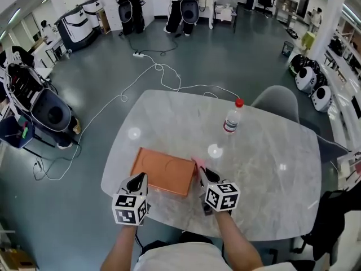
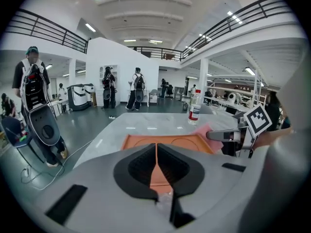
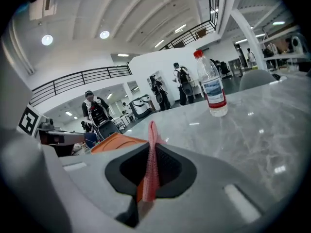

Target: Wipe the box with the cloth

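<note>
1. While the right gripper [image 3: 151, 144] is clenched on the thin pink cloth [image 3: 151, 165], which stands up between its jaws, the cloth is at the right edge of the flat orange rectangular box [image 1: 163, 171].
2. The box lies on the grey marble table [image 1: 259, 168], near the front edge, with its lid side up.
3. The left gripper [image 2: 156, 147] has its jaws pressed together with nothing clearly caught between them. Its tips are at the near left corner of the box, and I cannot tell if they touch it.
4. I judge the wiping is only at its start, because the cloth meets the box at one edge and the wide top is not covered.
5. What is left, I think, is to draw the cloth across the whole top.
</note>
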Tool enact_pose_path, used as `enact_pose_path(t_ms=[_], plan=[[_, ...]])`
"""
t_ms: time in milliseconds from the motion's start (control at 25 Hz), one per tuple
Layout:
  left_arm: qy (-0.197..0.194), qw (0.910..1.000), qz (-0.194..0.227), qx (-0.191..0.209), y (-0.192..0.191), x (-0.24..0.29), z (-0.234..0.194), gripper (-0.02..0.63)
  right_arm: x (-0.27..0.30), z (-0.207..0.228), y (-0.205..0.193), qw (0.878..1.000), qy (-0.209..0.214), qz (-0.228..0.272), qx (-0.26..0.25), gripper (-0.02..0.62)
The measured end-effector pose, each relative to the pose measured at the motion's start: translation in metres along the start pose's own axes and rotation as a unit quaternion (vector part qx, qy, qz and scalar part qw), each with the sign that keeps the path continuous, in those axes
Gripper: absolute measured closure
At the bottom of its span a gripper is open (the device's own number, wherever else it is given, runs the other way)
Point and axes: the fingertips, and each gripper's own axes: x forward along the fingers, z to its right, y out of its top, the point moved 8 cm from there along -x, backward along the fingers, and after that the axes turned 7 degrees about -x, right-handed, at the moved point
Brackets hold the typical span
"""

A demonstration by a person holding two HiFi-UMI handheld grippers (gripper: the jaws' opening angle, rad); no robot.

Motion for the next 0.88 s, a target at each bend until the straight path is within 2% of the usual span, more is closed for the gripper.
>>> enact_pose_path(t_ms=[360,560,880], plan=[[0.015,0.9999,-0.004,-0.008,-0.005,0.001,-0.008,0.588,0.015,-0.006,0.001,0.994,0.061,0.005,0.093,0.577],[0.012,0.9999,-0.004,-0.009,-0.010,-0.002,-0.002,0.588,0.013,-0.007,-0.001,0.991,0.071,0.005,0.116,0.577],[0.017,0.9998,0.000,-0.014,-0.016,-0.008,-0.006,0.588,0.010,-0.015,-0.007,0.990,0.079,0.002,0.120,0.577]])
